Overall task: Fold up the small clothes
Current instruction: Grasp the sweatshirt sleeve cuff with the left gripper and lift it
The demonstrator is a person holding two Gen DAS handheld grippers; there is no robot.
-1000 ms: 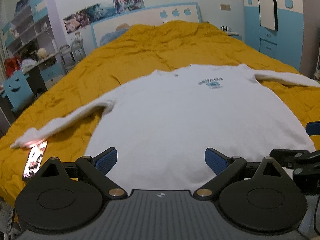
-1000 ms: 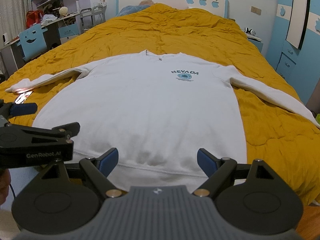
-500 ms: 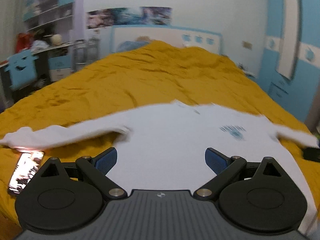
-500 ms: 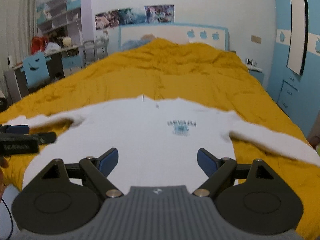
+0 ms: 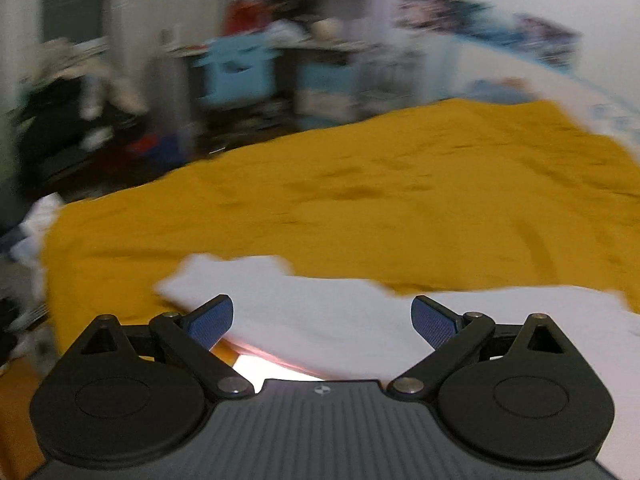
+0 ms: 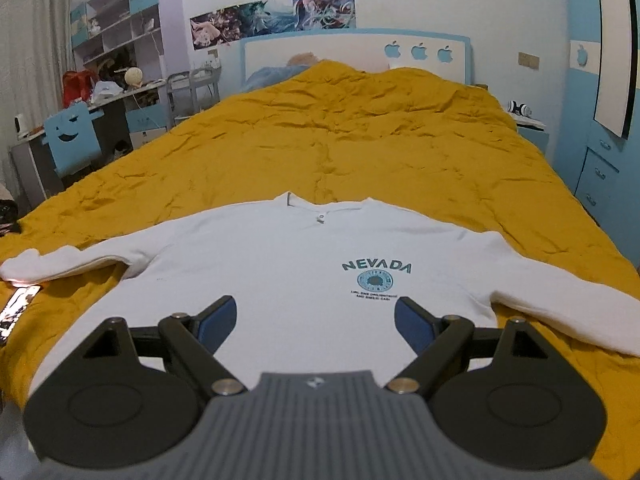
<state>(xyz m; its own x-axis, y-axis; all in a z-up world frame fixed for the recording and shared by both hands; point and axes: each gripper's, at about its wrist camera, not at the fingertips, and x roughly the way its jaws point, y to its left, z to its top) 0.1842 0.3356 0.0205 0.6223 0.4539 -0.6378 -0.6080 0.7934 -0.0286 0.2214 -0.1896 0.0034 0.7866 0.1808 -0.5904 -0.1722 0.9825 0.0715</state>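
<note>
We see the white NEVADA sweatshirt (image 6: 304,272) lying flat and face up on the mustard-yellow bedspread (image 6: 360,140), both sleeves stretched out to the sides, the collar toward the headboard. No fold shows anywhere, so we judge the task has not begun in earnest: sleeves, sides and the final halving are all left.

Our left gripper (image 5: 322,318) has its fingers spread wide, holding nothing, and points at the left sleeve cuff (image 5: 224,280); that view is blurred. Our right gripper (image 6: 316,322) is likewise spread and empty above the lower body of the sweatshirt.

A lit phone (image 6: 18,304) lies on the bedspread just beside that cuff, and we may have to avoid it.
</note>
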